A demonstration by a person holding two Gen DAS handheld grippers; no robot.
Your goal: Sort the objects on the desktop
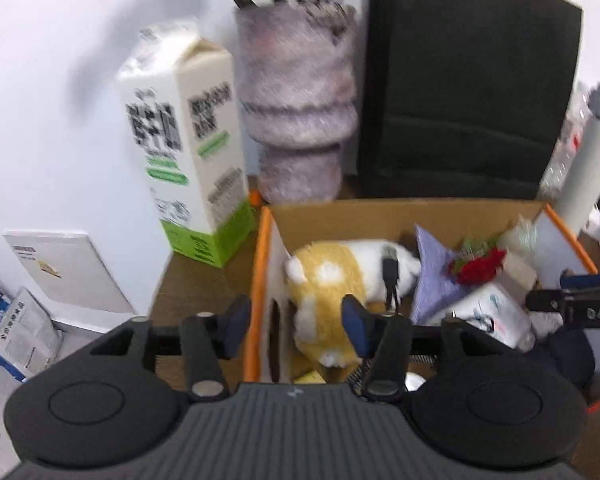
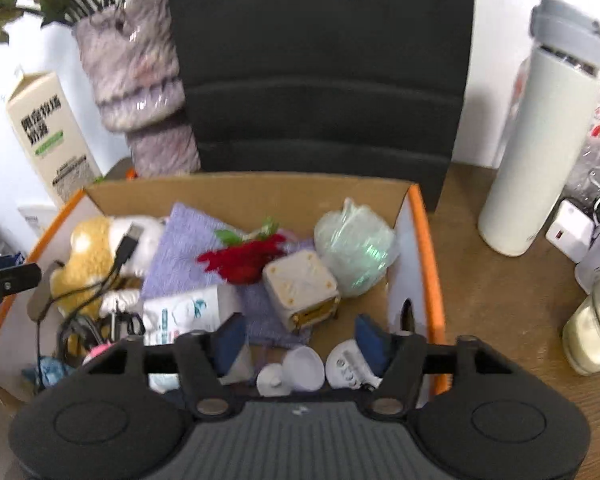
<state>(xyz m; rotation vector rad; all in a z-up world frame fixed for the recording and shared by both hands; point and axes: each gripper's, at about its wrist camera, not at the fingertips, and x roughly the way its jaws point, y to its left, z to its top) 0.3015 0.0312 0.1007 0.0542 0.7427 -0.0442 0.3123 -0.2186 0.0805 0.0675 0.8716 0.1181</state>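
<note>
Left wrist view: the left gripper (image 1: 296, 330) has its blue-padded jaws spread wide with nothing between them. It hangs over the left wall of the cardboard box (image 1: 260, 264), the one with the orange edge, so one finger is outside the box and the other is inside. Right under the inside finger lies a yellow and white plush toy (image 1: 332, 280) with a black USB cable (image 1: 390, 268) draped across it. Further right in the box there's a purple cloth (image 1: 434, 272) and a red flower (image 1: 480, 266). Outside the box, off its far left corner, a milk carton (image 1: 184, 140) stands upright on the brown table (image 1: 204, 280), with a fuzzy pinkish vase (image 1: 300, 108) beside it and a black chair back (image 1: 468, 92) behind the box.

From the right wrist camera, the right gripper (image 2: 300, 342) is wide open too, holding nothing, hovering over the near end of the box. Just past its fingers sit some small white plastic bits (image 2: 300, 368), a beige cube (image 2: 300, 288), a white packet (image 2: 184, 312) and a crumpled greenish bag (image 2: 356, 248). Right of the box, a white bottle (image 2: 540, 152) with a grey lid stands on the table, near a white charger (image 2: 568, 230).
</note>
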